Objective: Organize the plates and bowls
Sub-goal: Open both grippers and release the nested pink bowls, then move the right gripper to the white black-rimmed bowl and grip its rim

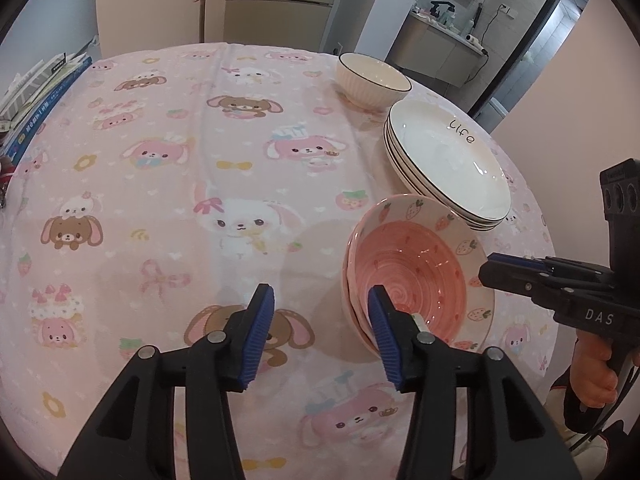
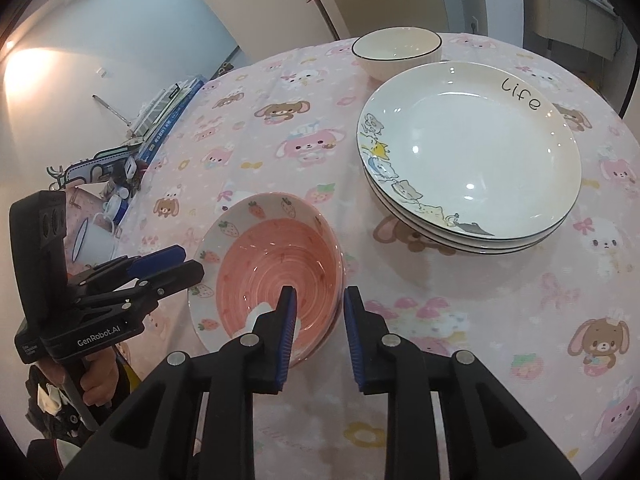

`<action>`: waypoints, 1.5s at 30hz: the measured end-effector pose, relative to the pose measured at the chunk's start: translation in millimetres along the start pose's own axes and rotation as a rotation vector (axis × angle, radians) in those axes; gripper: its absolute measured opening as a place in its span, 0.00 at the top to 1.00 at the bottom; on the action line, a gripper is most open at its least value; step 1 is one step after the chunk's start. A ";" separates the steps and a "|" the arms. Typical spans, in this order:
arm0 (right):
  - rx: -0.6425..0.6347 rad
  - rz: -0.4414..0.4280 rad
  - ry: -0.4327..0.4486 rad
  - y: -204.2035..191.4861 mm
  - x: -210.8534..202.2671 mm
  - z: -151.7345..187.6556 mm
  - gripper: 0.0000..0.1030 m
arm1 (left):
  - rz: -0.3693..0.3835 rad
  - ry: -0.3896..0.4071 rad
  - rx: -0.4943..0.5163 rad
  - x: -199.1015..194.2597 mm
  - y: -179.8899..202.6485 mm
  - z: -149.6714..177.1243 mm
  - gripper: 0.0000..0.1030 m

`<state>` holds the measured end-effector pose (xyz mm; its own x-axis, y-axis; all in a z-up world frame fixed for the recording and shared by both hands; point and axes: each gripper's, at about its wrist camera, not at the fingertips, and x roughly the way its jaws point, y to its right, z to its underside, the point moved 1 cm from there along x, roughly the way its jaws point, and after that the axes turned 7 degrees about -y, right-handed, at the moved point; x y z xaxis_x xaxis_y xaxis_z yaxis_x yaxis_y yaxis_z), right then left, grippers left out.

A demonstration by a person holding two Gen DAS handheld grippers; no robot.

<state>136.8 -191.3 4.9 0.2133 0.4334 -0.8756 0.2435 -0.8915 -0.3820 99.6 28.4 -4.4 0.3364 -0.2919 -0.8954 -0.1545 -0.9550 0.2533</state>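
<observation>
Pink strawberry bowls (image 1: 416,272) sit stacked on the pink cartoon tablecloth, also in the right wrist view (image 2: 276,264). Beyond them is a stack of white "Life" plates (image 1: 444,164) (image 2: 472,156), and behind those a cream ribbed bowl (image 1: 372,78) (image 2: 398,56). My left gripper (image 1: 320,336) is open, its right finger over the near rim of the pink bowls. My right gripper (image 2: 318,336) is open, its jaws on either side of the pink bowls' near right rim. Each gripper shows in the other's view, the right one (image 1: 516,272) and the left one (image 2: 160,268).
Books (image 1: 36,96) lie at the table's far left edge; in the right wrist view books (image 2: 168,116), a white cup (image 2: 92,240) and small items sit there. The round table (image 1: 160,200) has bare cloth to the left of the dishes.
</observation>
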 end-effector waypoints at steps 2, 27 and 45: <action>-0.002 0.001 0.007 0.6 -3.3 0.8 0.75 | 0.002 0.013 0.006 -4.4 0.4 -0.3 0.54; -0.070 0.299 -0.033 -2.0 77.5 -249.6 0.51 | -0.032 0.193 -0.109 -28.3 -43.7 -30.2 0.24; -0.280 0.545 -0.021 -27.0 136.0 -269.0 0.93 | -0.083 0.086 -0.178 5.1 -73.7 -36.8 0.24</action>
<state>413.7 -72.8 -24.3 0.3592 -0.0806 -0.9298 0.3446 -0.9144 0.2124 146.9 95.3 -14.1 0.4205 -0.2076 -0.8832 0.0416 -0.9680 0.2473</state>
